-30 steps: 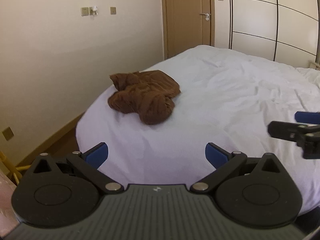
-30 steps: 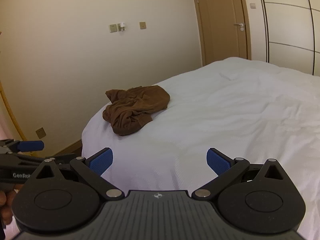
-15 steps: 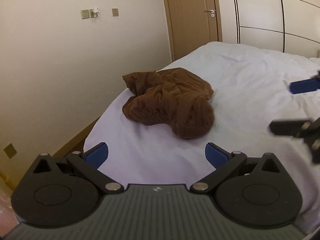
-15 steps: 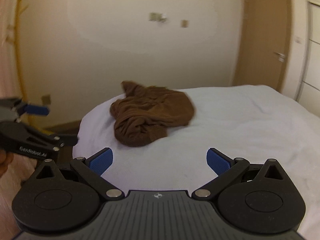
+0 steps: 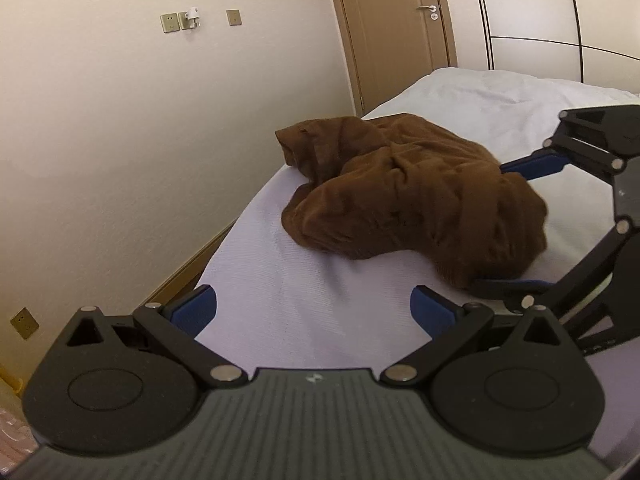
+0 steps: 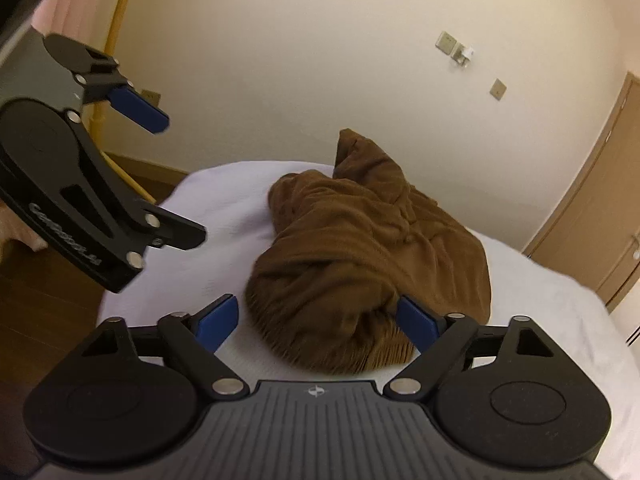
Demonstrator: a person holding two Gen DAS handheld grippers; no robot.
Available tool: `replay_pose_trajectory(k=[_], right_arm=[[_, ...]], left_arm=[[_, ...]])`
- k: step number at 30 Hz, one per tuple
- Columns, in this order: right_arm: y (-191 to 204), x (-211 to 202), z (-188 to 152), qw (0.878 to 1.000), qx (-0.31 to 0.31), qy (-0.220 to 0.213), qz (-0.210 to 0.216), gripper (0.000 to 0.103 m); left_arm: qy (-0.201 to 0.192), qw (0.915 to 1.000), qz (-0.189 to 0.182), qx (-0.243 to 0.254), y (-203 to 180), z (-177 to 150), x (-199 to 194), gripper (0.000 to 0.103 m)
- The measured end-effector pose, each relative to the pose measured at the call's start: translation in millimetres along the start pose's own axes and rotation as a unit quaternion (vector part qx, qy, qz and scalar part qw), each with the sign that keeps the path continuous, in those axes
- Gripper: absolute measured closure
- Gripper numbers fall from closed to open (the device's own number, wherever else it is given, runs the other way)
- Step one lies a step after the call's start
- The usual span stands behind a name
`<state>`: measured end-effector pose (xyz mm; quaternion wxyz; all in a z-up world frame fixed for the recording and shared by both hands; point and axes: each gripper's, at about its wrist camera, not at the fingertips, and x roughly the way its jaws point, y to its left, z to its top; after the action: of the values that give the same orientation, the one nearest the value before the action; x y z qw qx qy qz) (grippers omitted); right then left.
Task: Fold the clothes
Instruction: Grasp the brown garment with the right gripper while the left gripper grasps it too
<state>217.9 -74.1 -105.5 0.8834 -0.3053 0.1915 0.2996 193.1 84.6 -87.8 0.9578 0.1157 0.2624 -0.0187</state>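
A crumpled brown garment (image 5: 412, 204) lies in a heap near the corner of a white bed (image 5: 304, 292). My left gripper (image 5: 314, 310) is open and empty, a short way in front of the heap. My right gripper (image 6: 318, 322) is open, and the near edge of the garment (image 6: 360, 248) lies between its blue pads without being pinched. In the left wrist view the right gripper (image 5: 516, 224) comes in from the right, one finger behind the heap and one under its near edge. In the right wrist view the left gripper (image 6: 176, 176) hangs open at the left.
The bed corner drops to a dark wooden floor (image 6: 48, 304) on the left. A cream wall (image 5: 120, 120) with sockets stands close behind the bed. A wooden door (image 5: 392, 24) and white wardrobe panels (image 5: 560, 20) are at the far right.
Both grippers have moved in toward the brown garment. The right gripper has swung round and now straddles the heap's near edge. Both stay open.
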Motion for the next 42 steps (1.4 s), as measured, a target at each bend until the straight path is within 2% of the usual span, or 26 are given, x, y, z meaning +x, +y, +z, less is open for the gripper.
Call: replay_pose_trajectory(k=[2, 4, 6, 7, 11, 14, 16, 18, 20, 22, 25, 26, 27, 29, 33, 36, 38, 39, 40, 42], right_arm=[[-1, 10, 0, 1.0, -0.021, 0.002, 0.0, 0.025], [-5, 16, 0, 0.999, -0.034, 0.003, 0.004, 0.063], [-21, 5, 0, 1.0, -0.006, 0.001, 0.002, 0.084], [-31, -2, -1, 1.0, 0.015, -0.003, 0.001, 0.086], [-81, -53, -8, 0.992, 0.122, -0.025, -0.006, 0.087], [-115, -112, -18, 0.982, 0.183, -0.041, -0.024, 0.087], [-132, -156, -27, 0.976, 0.21, -0.05, -0.044, 0.087], [-142, -200, -38, 0.969, 0.231, -0.057, -0.063, 0.087], [-146, -245, -52, 0.963, 0.248, -0.059, -0.087, 0.087], [-143, -286, -64, 0.957, 0.261, -0.061, -0.111, 0.087], [-135, -343, -79, 0.947, 0.28, -0.064, -0.143, 0.087], [-133, -362, -83, 0.943, 0.286, -0.065, -0.154, 0.087], [-130, -381, -88, 0.94, 0.293, -0.066, -0.165, 0.087], [-125, -419, -98, 0.931, 0.305, -0.068, -0.187, 0.087], [-115, -494, -116, 0.914, 0.328, -0.073, -0.228, 0.087], [-110, -544, -114, 0.906, 0.334, -0.092, -0.244, 0.087], [-108, -573, -109, 0.902, 0.334, -0.104, -0.253, 0.086], [-110, -587, -108, 0.898, 0.336, -0.112, -0.259, 0.086], [-115, -596, -109, 0.894, 0.341, -0.118, -0.264, 0.085], [-131, -605, -118, 0.886, 0.352, -0.12, -0.277, 0.084]], left_arm=[[-0.004, 1.0, -0.002, 0.004, -2, 1, 1, 0.001], [-0.014, 0.9997, -0.013, 0.012, -8, 1, -2, 0.001], [-0.03, 0.9988, -0.027, 0.027, -18, 1, -9, 0.001], [-0.039, 0.998, -0.032, 0.038, -25, 1, -13, 0.001], [-0.076, 0.9924, -0.057, 0.078, -61, 7, -30, 0.001], [-0.114, 0.9834, -0.1, 0.1, -97, 12, -54, 0.002], [-0.139, 0.9728, -0.145, 0.115, -124, 15, -75, 0.005], [-0.159, 0.9601, -0.188, 0.132, -150, 18, -99, 0.012], [-0.178, 0.9468, -0.224, 0.148, -175, 18, -124, 0.016], [-0.193, 0.9334, -0.26, 0.155, -198, 18, -149, 0.023], [-0.206, 0.9091, -0.321, 0.167, -226, 18, -185, 0.059], [-0.206, 0.9008, -0.343, 0.169, -234, 20, -197, 0.077], [-0.205, 0.8929, -0.365, 0.166, -238, 24, -207, 0.086], [-0.211, 0.8787, -0.394, 0.166, -241, 36, -222, 0.09], [-0.247, 0.8509, -0.435, 0.16, -230, 73, -253, 0.093], [-0.271, 0.8309, -0.462, 0.15, -223, 96, -278, 0.093], [-0.275, 0.8212, -0.479, 0.142, -224, 117, -281, 0.092], [-0.269, 0.82, -0.486, 0.139, -230, 127, -277, 0.089], [-0.261, 0.8224, -0.487, 0.135, -239, 136, -270, 0.086], [-0.237, 0.8377, -0.475, 0.127, -268, 152, -242, 0.071]])
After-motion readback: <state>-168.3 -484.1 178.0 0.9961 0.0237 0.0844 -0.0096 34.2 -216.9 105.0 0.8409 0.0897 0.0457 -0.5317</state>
